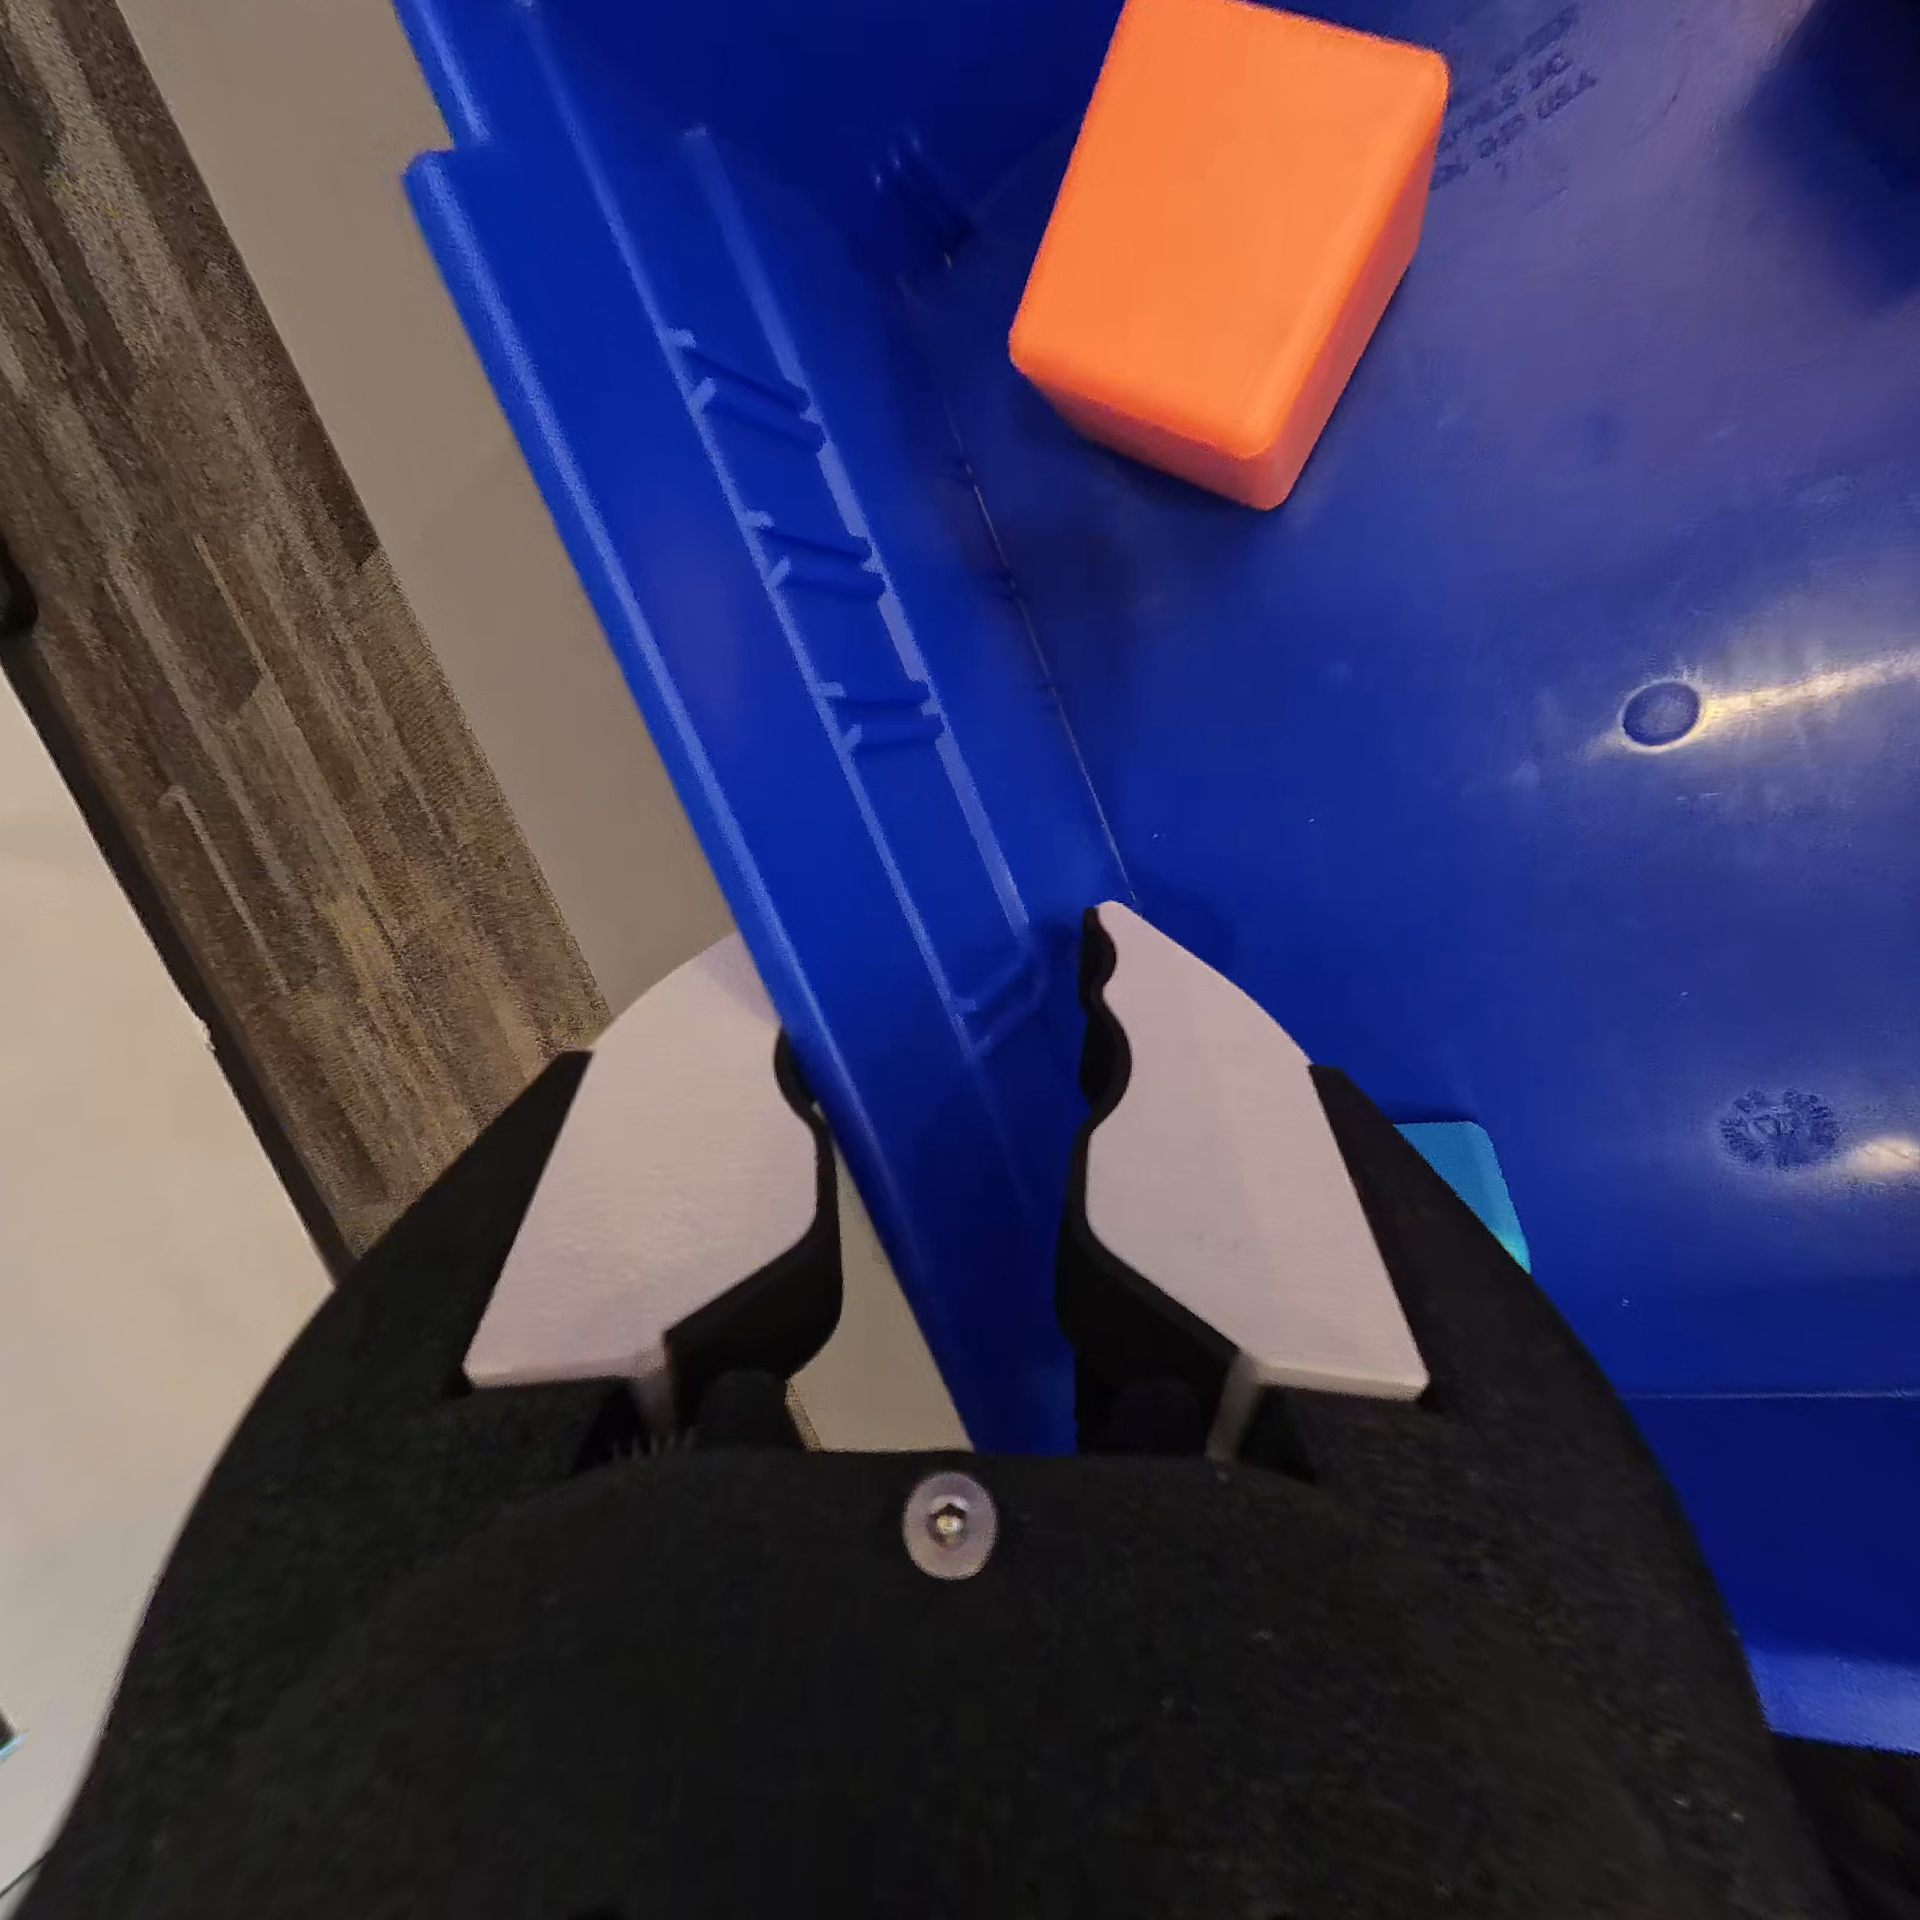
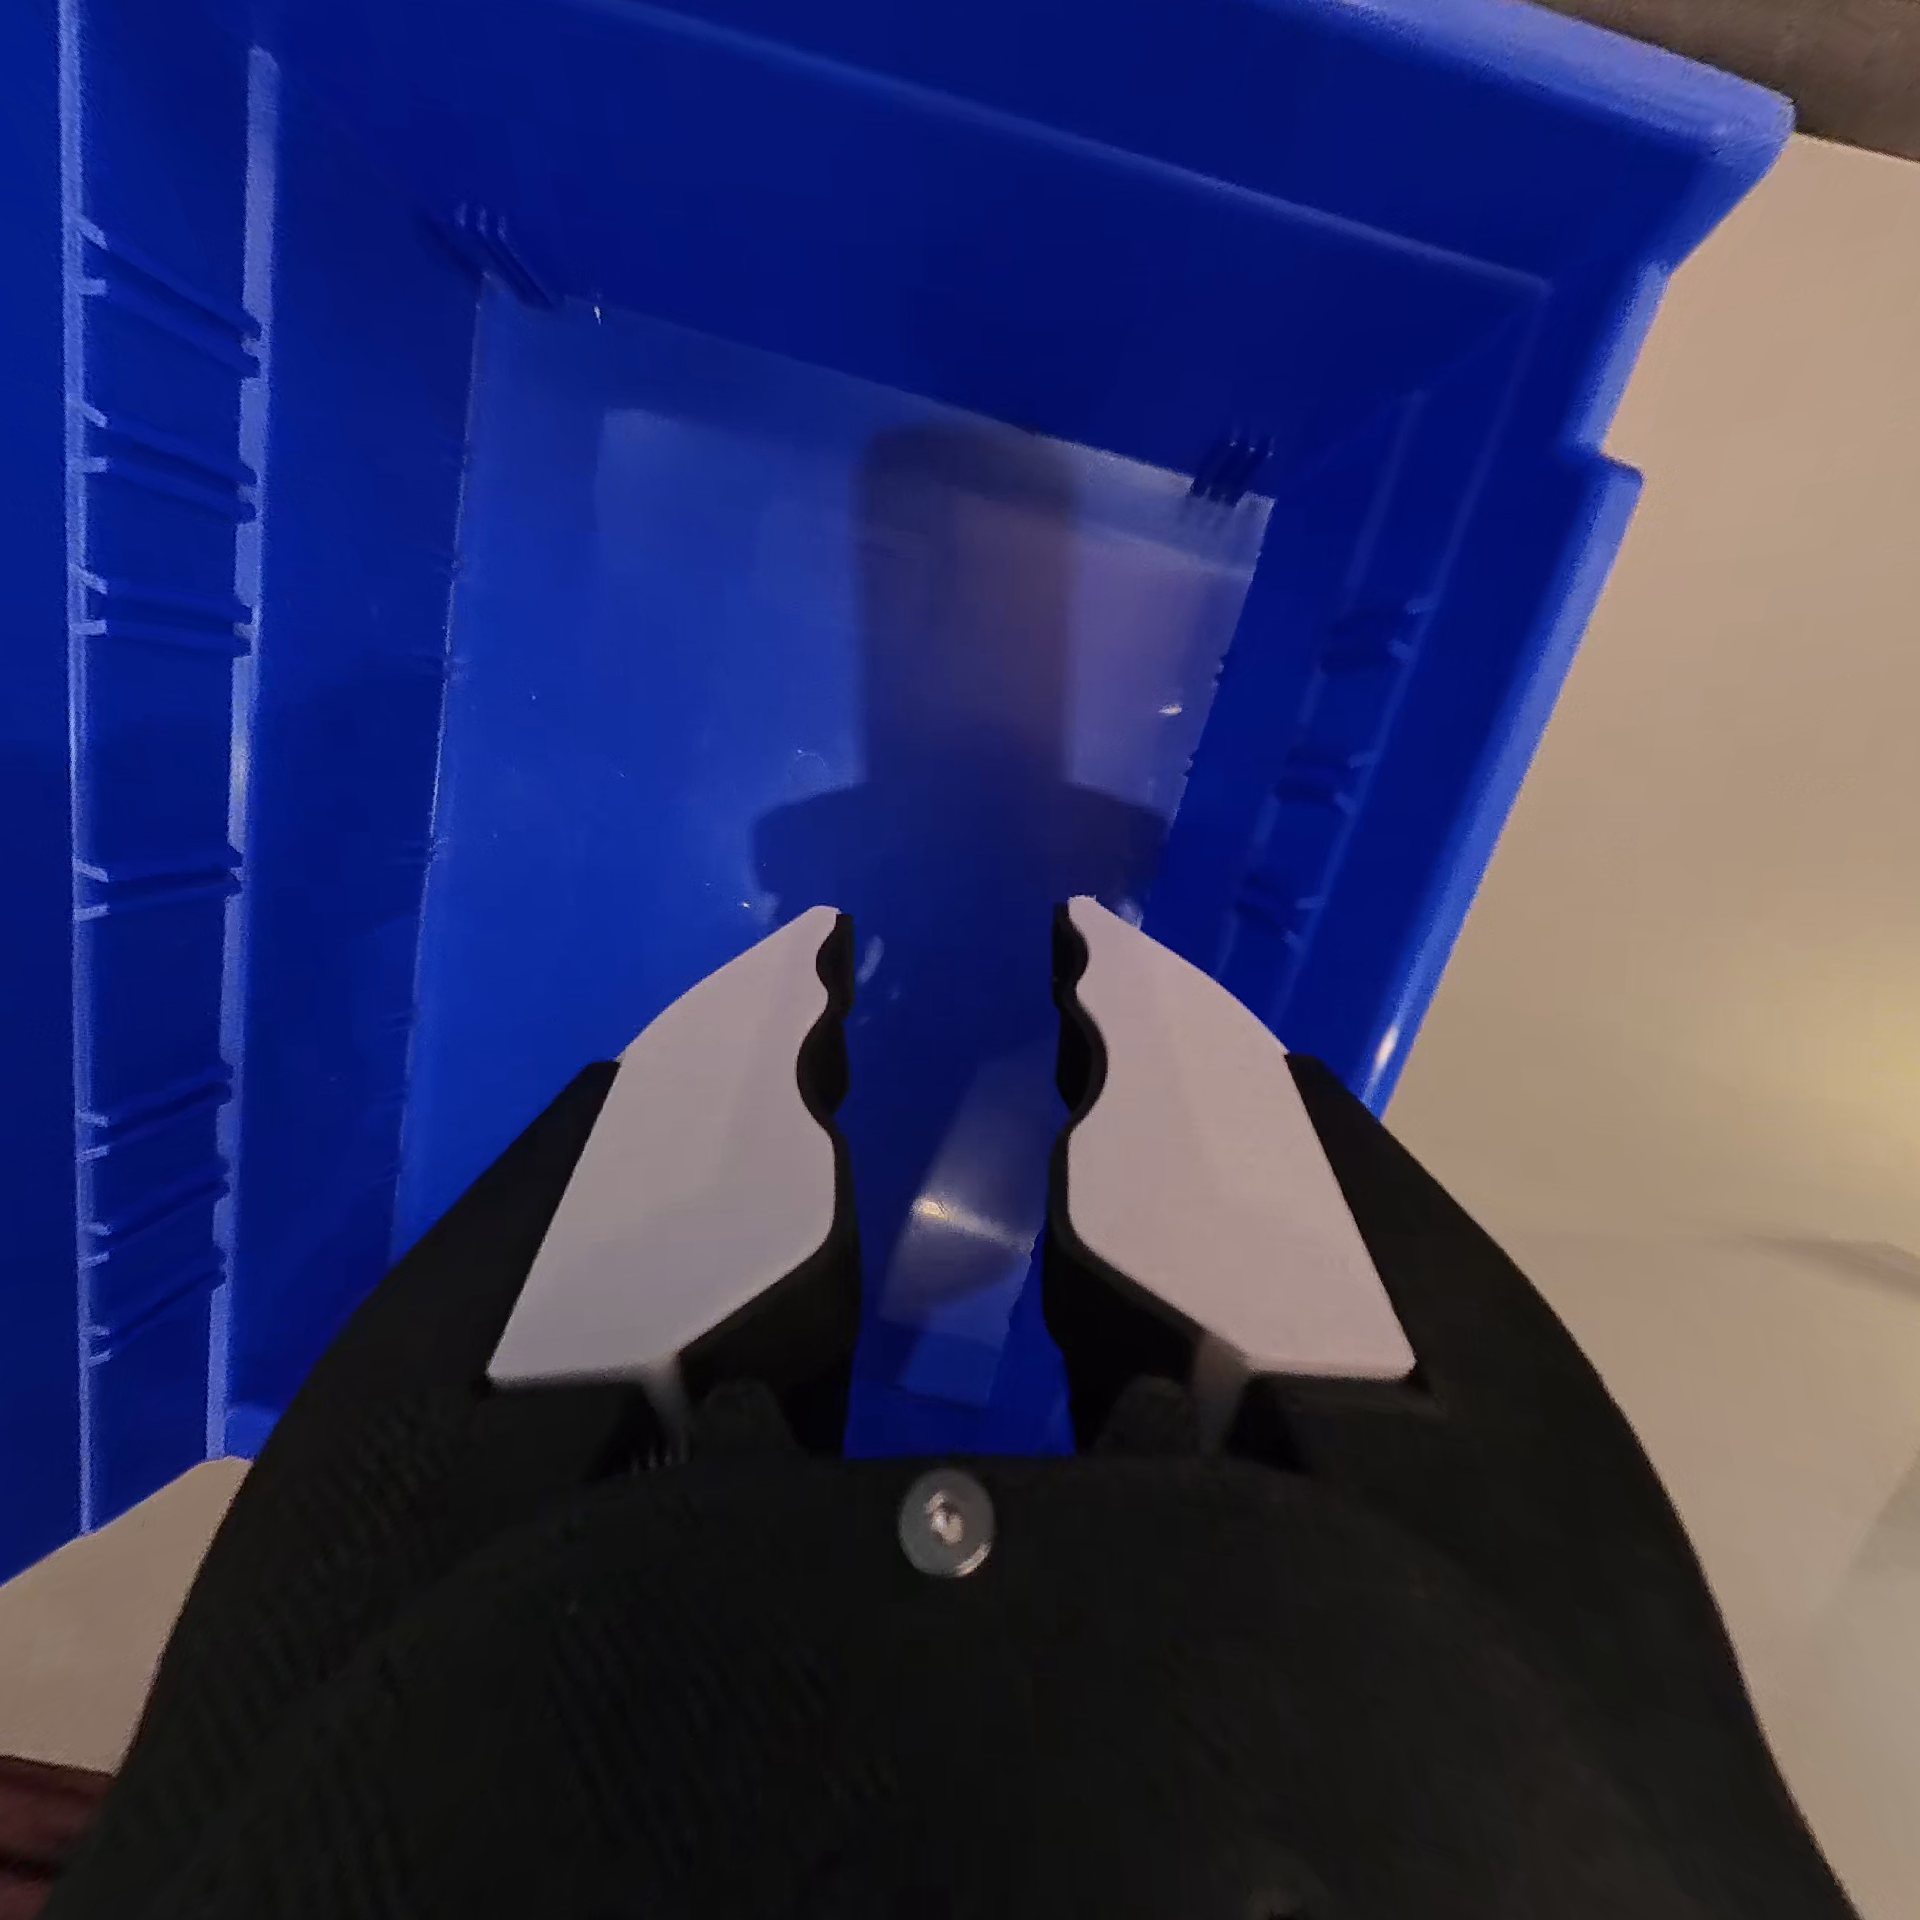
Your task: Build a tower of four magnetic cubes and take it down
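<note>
No printed label, sticker, number or sign shows in either view. The only writing is moulded into the floor of the blue plastic bin point(image 1: 1507, 831) in the left wrist view. A few short lines of raised lettering point(image 1: 1507, 125) sit near the top right, just beside the orange cube point(image 1: 1226, 260); they appear upside down and blurred, too soft to make out. A small round embossed stamp point(image 1: 1779, 1127) lies lower right on the same floor, its marks too fine to make out. In the right wrist view the bin point(image 2: 312, 727) bears no writing.
</note>
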`<state>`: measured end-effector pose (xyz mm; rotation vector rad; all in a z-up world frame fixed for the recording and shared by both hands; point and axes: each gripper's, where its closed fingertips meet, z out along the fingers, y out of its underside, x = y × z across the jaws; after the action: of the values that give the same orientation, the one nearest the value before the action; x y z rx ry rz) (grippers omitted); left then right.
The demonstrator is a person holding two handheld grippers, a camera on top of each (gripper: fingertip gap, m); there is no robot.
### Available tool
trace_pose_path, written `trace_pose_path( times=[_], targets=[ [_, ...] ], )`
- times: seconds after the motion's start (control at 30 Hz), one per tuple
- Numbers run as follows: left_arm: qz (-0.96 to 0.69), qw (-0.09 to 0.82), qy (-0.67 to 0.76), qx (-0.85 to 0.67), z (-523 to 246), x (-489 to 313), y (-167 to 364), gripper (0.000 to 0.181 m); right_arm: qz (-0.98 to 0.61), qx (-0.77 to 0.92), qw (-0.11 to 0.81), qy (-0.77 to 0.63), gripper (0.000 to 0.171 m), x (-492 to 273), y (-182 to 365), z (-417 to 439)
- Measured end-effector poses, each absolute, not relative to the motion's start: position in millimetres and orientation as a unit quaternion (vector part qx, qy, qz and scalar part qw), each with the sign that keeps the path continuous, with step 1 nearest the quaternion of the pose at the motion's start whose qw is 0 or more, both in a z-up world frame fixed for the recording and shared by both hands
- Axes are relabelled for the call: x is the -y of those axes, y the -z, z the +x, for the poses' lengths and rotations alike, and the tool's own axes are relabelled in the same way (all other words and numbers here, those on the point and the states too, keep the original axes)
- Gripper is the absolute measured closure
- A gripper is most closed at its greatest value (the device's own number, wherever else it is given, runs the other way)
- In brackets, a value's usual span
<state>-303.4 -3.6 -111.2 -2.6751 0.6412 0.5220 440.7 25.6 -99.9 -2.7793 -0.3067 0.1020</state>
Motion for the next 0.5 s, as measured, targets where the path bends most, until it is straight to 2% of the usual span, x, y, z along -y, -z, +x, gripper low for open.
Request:
trace_pose_path(
  times=[0.1, 0.2, 0.27, 0.33, 0.4, 0.5],
  targets=[
    [-0.938, 0.206, -0.182, -0.212, -305, 8, 89, 0.137, -0.978, 0.11, 0.176, -0.033, 0.132, -27, 98, 441],
    [-0.904, 0.329, -0.184, -0.201, -296, 8, 24, 0.137, -0.976, 0.108, 0.184, -0.032, 0.132, -28, 94, 441],
    [-0.87, 0.424, -0.115, -0.224, -261, 18, -21, 0.127, -0.976, 0.107, 0.188, -0.031, 0.132, -28, 92, 442],
    [-0.83, 0.48, -0.026, -0.281, -218, 38, -47, 0.117, -0.976, 0.107, 0.187, -0.032, 0.132, -28, 93, 442],
    [-0.796, 0.483, 0.018, -0.365, -182, 62, -48, 0.126, -0.977, 0.11, 0.18, -0.031, 0.132, -26, 96, 441],
    [-0.776, 0.395, 0.029, -0.491, -148, 92, -15, 0.136, -0.978, 0.115, 0.17, -0.029, 0.132, -24, 99, 440]
  ],
)
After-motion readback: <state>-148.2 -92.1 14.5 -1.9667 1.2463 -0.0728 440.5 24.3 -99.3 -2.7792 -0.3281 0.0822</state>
